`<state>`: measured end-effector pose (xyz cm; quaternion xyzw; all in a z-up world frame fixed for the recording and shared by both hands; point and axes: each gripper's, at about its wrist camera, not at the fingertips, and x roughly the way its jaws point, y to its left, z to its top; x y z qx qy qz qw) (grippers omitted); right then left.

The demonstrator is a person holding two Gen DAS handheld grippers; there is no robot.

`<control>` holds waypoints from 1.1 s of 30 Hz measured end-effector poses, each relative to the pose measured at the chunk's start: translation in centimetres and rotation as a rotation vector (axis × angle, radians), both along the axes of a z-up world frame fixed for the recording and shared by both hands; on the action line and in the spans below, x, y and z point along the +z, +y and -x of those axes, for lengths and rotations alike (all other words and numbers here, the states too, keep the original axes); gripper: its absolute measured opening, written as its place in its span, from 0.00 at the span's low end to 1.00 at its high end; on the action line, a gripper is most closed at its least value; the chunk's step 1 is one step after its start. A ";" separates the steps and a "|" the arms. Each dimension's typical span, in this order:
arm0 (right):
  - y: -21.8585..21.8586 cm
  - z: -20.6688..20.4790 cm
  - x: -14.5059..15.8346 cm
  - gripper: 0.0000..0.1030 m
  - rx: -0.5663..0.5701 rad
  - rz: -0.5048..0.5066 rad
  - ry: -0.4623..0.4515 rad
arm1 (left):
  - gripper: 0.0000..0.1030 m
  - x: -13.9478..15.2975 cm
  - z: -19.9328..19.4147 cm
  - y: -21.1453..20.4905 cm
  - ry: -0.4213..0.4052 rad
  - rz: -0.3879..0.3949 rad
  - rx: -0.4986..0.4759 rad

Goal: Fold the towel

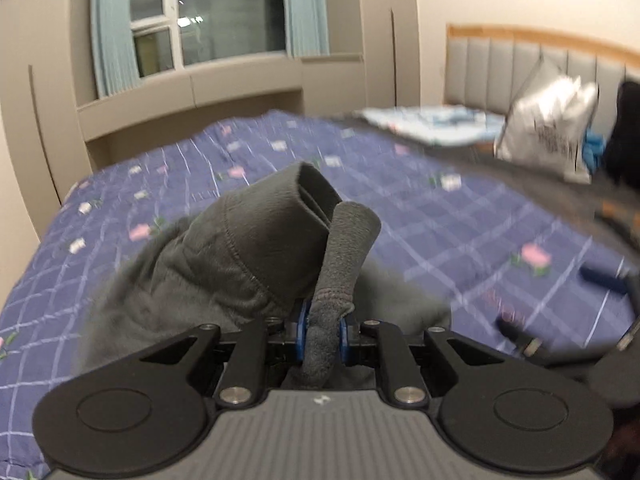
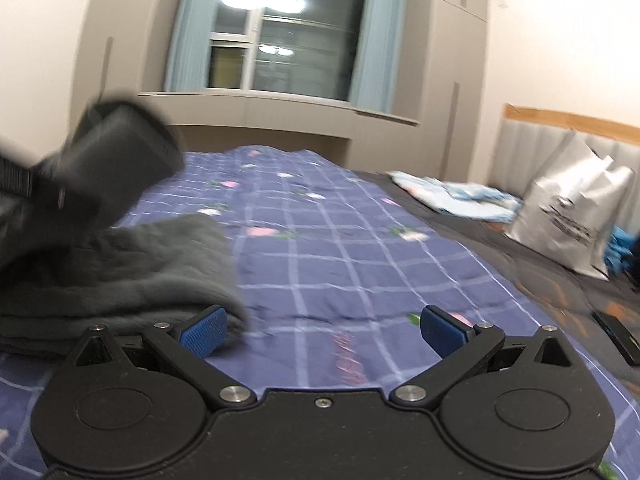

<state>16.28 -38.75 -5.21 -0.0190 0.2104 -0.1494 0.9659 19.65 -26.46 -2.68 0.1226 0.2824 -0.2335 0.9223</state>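
dark print on the white bag (image 1: 552, 136) by the headboard, too blurry to read, faint pink marks on the purple blanket (image 2: 348, 354), too smeared to read, no other words or numbers

A charcoal-grey towel (image 1: 224, 256) lies on a bed (image 2: 360, 248) whose cover is violet-blue, crossed by a pale lilac check and dotted with pink flowers on green leaves. The gripper fingers (image 2: 204, 330) carry bright blue textured pads on black frames. Beyond, a silver-white bag (image 2: 576, 216) with black print leans on a grey padded headboard (image 1: 504, 68) trimmed in orange wood, beside pale blue curtains (image 2: 184, 28).
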 end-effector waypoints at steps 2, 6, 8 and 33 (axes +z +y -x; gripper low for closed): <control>-1.1 0.5 -0.3 1.00 -0.027 -0.023 0.001 | 0.16 -1.7 0.2 -0.6 0.003 -0.049 -0.013; -2.7 0.7 -0.8 1.00 -0.043 -0.067 0.009 | 0.18 -3.2 1.6 -0.9 -0.049 -0.125 -0.033; -2.9 0.5 -0.8 1.00 -0.042 -0.083 0.014 | 0.24 -2.9 1.6 -1.4 -0.042 -0.135 -0.035; 0.3 -0.4 2.5 1.00 0.218 -0.301 -0.035 | 1.00 5.8 1.4 11.4 -0.034 0.080 0.266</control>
